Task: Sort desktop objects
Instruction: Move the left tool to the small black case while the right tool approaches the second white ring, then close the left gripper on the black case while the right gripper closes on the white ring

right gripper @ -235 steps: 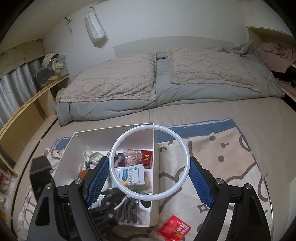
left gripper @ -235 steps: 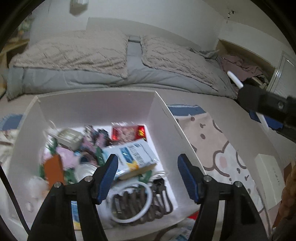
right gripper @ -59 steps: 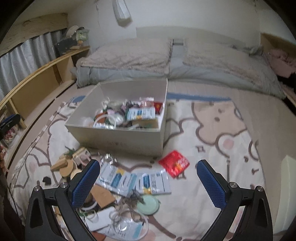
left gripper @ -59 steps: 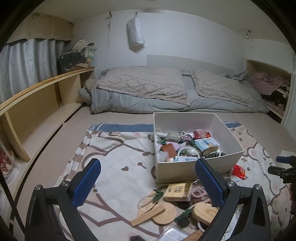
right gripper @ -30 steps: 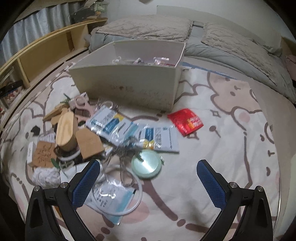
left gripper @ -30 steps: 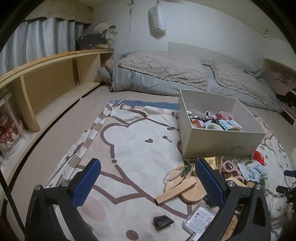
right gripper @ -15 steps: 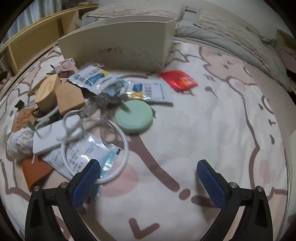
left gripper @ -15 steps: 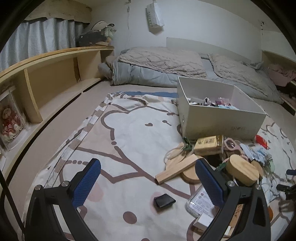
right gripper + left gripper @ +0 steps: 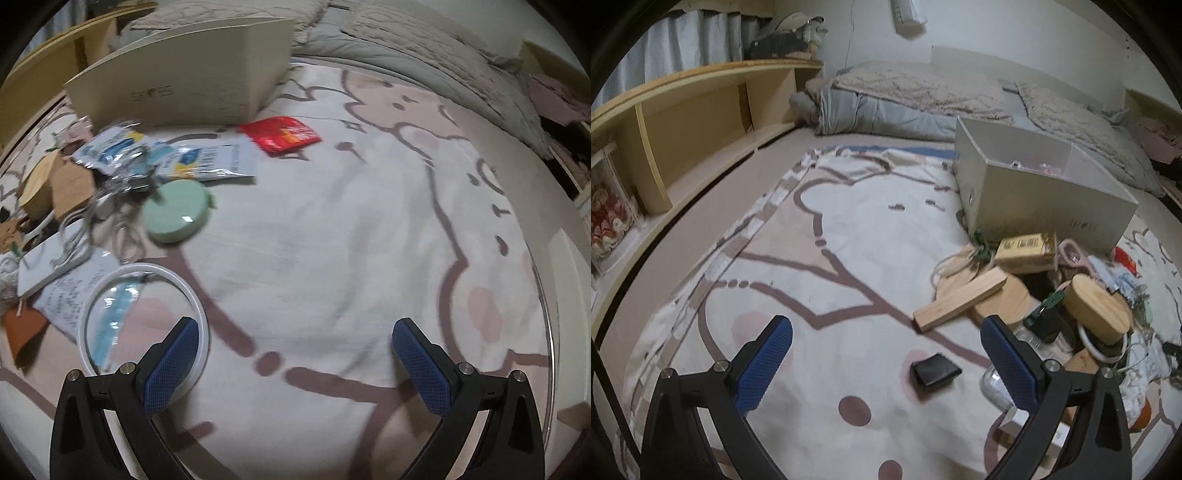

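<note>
Rug [image 9: 332,240]: clutter heaped before white box [image 9: 192,77]. Our left gripper [image 9: 886,363] and right gripper [image 9: 295,363]: jaws wide, empty. Step, we judge: choosing next item, perhaps white ring [image 9: 142,271].

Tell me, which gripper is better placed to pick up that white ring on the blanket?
Probably the right gripper: it is open, and the white ring lies just beside its left finger. The left gripper, also open, faces the small black object instead.

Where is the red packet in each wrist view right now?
Left wrist: red packet at the far right edge, partly hidden beside the box's right corner.
Right wrist: red packet upper centre, lying flat on the blanket before the box.
Shared landmark: the white box.
</note>
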Demonstrator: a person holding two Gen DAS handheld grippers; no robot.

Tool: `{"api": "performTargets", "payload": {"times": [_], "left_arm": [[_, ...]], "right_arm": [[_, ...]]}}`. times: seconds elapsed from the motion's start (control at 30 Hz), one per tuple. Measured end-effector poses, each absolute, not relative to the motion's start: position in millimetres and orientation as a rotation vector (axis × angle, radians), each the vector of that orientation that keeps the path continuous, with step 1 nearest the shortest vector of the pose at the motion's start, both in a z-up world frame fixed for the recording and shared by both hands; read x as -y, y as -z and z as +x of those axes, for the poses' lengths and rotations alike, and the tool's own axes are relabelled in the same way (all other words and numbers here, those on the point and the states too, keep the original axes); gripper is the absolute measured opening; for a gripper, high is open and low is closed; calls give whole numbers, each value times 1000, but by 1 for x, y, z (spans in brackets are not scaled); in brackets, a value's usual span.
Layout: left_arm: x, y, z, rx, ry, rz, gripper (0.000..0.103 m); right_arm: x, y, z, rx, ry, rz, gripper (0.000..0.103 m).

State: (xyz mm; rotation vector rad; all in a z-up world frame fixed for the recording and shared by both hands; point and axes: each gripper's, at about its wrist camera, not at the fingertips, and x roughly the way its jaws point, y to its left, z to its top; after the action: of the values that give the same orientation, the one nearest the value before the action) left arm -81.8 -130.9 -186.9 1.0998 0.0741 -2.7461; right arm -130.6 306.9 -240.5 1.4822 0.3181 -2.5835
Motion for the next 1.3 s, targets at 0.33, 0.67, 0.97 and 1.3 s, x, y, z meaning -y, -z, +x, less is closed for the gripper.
{"api": "performTargets", "payload": {"times": [0.33, 0.67, 0.97, 1.3], "left_arm": [[135, 211, -86, -113, 2691, 1223, 103], [125, 226, -93, -63, 2696, 1321, 103], [129, 237, -98, -79, 2631, 1395, 103], [138, 242, -95, -76, 2570, 1438, 103]], "right_arm": [[-346, 237, -140, -225, 2673, 1583, 103], [-350, 211, -138, -92, 2701, 1510, 103], [-304, 198, -126, -127, 2576, 1377, 103], [-271, 225, -114, -317, 2436, 1413, 103]]}}
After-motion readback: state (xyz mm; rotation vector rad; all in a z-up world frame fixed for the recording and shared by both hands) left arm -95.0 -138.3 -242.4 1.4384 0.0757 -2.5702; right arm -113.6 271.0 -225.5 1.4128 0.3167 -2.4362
